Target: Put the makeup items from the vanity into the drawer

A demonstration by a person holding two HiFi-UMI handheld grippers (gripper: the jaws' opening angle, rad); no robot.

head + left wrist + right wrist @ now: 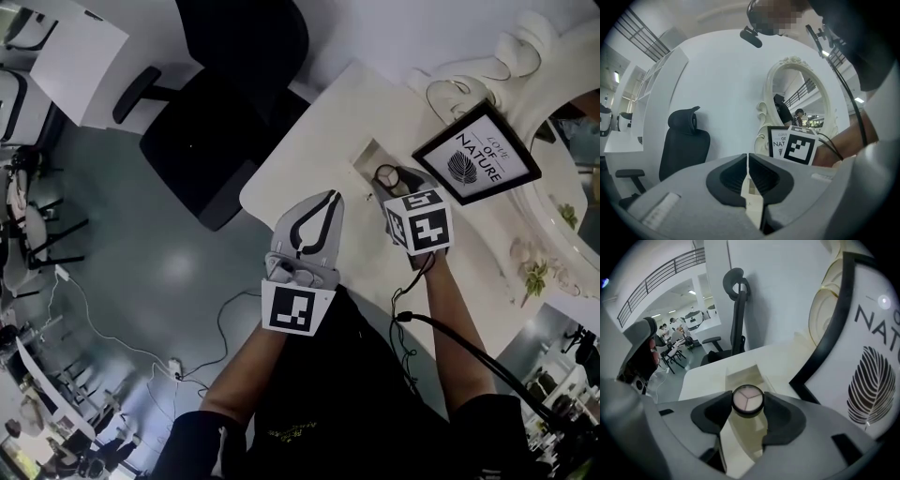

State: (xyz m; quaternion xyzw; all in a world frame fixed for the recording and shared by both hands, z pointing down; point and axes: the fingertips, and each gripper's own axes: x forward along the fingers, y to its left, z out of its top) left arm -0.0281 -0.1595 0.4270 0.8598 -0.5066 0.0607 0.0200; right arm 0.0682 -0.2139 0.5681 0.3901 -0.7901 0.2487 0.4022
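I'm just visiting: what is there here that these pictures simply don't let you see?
- Inside of the drawer: in the right gripper view the compact and the right gripper cover most of it; in the head view it is too small.
- The framed print: cut off by the right gripper view's edge; half covered by the right gripper in the left gripper view.
- Top of the vanity: partly under the right forearm in the head view.

black-rimmed compact (747, 401), 3 pale pink wedges; black frame (477, 153), leaf print.
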